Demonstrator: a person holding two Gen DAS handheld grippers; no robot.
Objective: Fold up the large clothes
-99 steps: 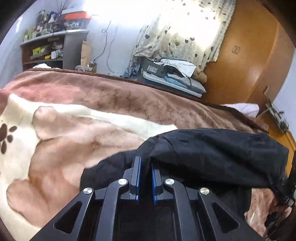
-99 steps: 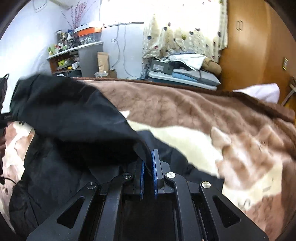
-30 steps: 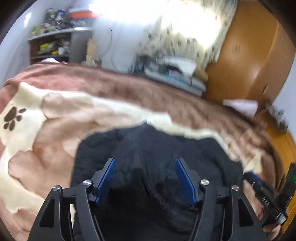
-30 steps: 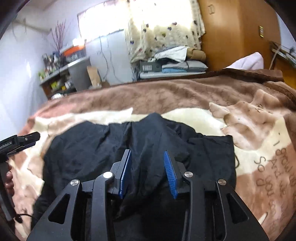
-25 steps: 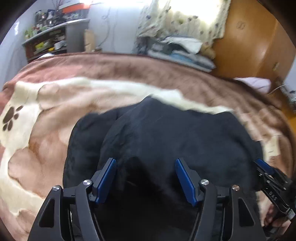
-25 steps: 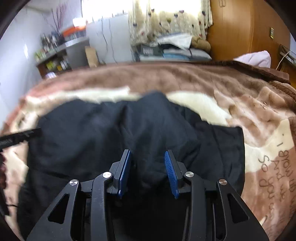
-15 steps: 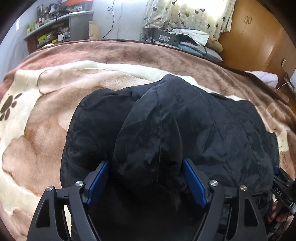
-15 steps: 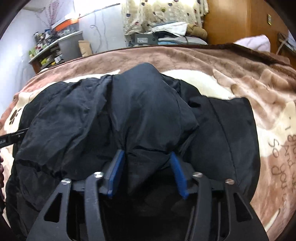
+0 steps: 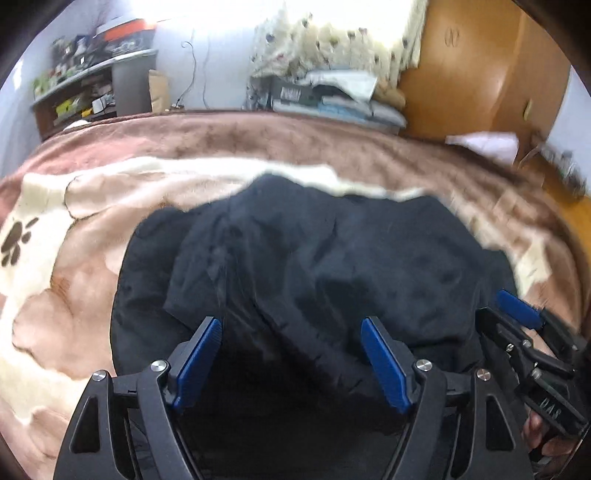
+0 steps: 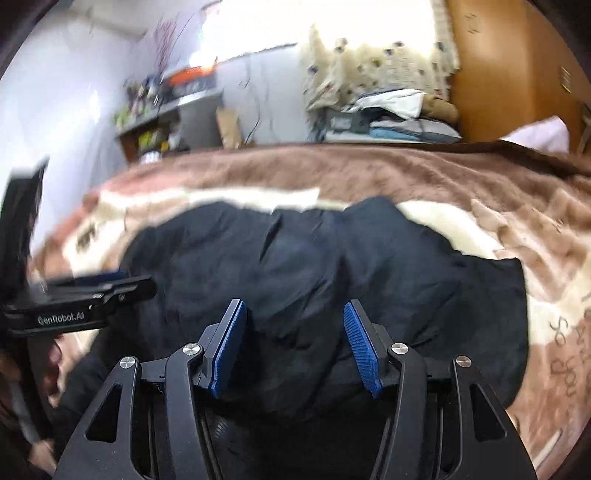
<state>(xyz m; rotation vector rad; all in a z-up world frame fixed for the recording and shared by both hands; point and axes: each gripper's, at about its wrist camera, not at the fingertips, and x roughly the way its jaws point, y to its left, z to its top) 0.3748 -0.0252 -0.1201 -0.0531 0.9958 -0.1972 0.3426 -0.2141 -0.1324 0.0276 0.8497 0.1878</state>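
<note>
Window point(image 9: 229, 22) glare blows out the top – both views motion-blurred. Fisheye bends edges, dark corners; black jacket point(image 9: 332, 258) shows little detail.

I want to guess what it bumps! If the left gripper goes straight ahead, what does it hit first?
Most likely the black jacket, lying right beyond the left gripper's open fingers.

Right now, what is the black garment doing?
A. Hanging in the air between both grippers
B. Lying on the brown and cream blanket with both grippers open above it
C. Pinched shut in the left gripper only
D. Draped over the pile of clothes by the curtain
B: the black garment lies on the blanket, and the left gripper and right gripper both stand with pads apart, clamping nothing.
</note>
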